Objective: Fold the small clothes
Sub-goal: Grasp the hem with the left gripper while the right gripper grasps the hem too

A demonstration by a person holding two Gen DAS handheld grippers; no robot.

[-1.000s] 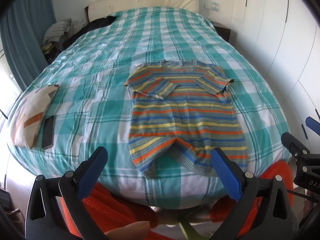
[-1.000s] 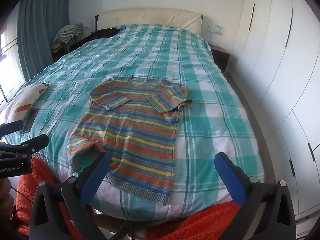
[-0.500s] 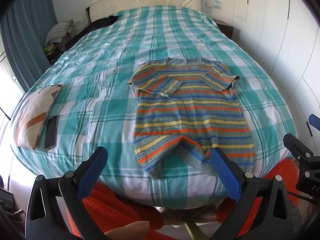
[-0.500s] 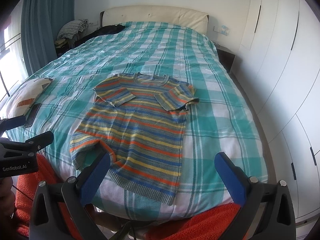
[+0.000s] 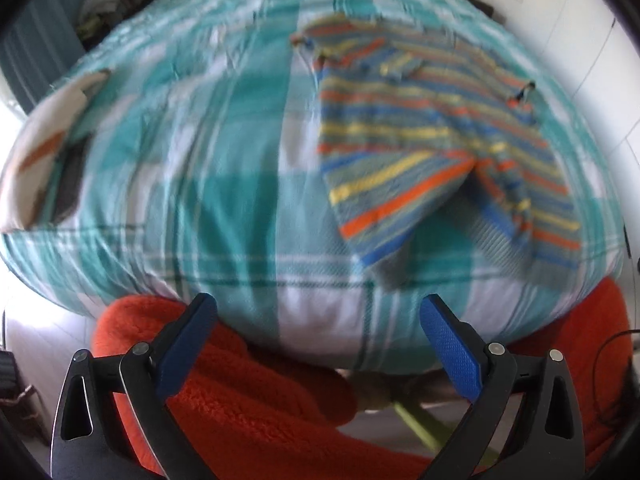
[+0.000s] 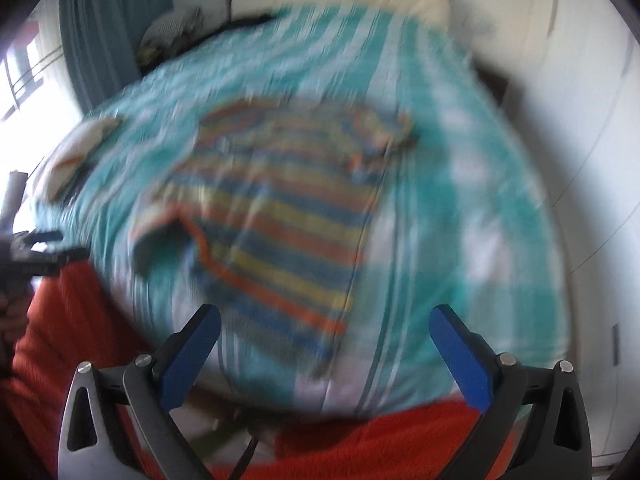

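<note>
A small striped knit top (image 5: pixel 432 136) in orange, yellow, blue and grey lies flat on the bed, both sleeves folded across its chest and its lower left hem corner turned up. In the right wrist view the same striped top (image 6: pixel 280 216) is blurred by motion. My left gripper (image 5: pixel 318 340) is open, hanging off the foot of the bed, below and left of the hem. My right gripper (image 6: pixel 326 344) is open too, just short of the hem's right corner. Neither holds anything. The left gripper (image 6: pixel 36 252) shows at the right view's left edge.
The bed's teal and white checked cover (image 5: pixel 224 140) fills both views. A patterned cushion with a dark flat object (image 5: pixel 48 152) lies at its left edge. Orange fleece fabric (image 5: pixel 248 404) bunches below the foot. White wardrobe doors (image 6: pixel 592 160) stand on the right.
Both grippers have moved in closer to the foot of the bed and lower, so the top looks larger. The views are now motion-blurred. Both stay open.
</note>
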